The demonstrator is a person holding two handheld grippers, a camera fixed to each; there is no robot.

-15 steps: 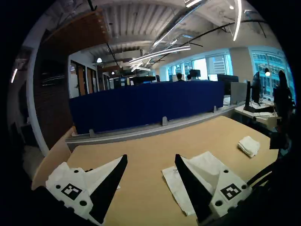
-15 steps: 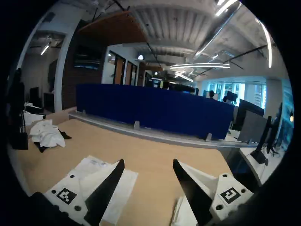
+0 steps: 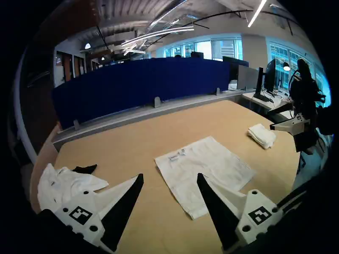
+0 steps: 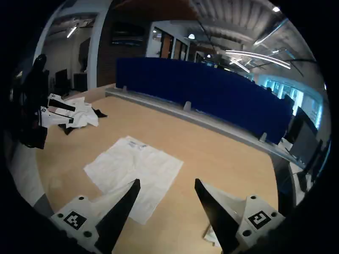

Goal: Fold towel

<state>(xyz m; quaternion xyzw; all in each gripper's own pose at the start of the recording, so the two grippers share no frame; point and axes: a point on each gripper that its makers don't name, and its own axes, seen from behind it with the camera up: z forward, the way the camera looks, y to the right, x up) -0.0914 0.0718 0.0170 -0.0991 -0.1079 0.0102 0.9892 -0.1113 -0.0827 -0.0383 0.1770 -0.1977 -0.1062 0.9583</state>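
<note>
A white towel (image 3: 203,169) lies spread flat on the wooden table (image 3: 140,139), a small label near its far left corner. My left gripper (image 3: 169,175) hovers open above the towel's near edge, its right finger over the cloth. In the right gripper view the same towel (image 4: 135,167) lies ahead and to the left. My right gripper (image 4: 167,181) is open, its left finger over the towel's near corner. Nothing sits between either pair of fingers. The other gripper (image 3: 292,125) shows at the table's far right end, held by a person.
A folded white towel (image 3: 261,135) rests near the right end of the table. A loose pile of white cloths (image 3: 63,184) with a dark piece (image 3: 87,169) lies at the left end. A blue divider (image 3: 140,89) runs along the table's far edge.
Both cameras have pitched downward, so much more of the tabletop shows. The whole spread towel is now in sight in both views. The fingers keep the same gap.
</note>
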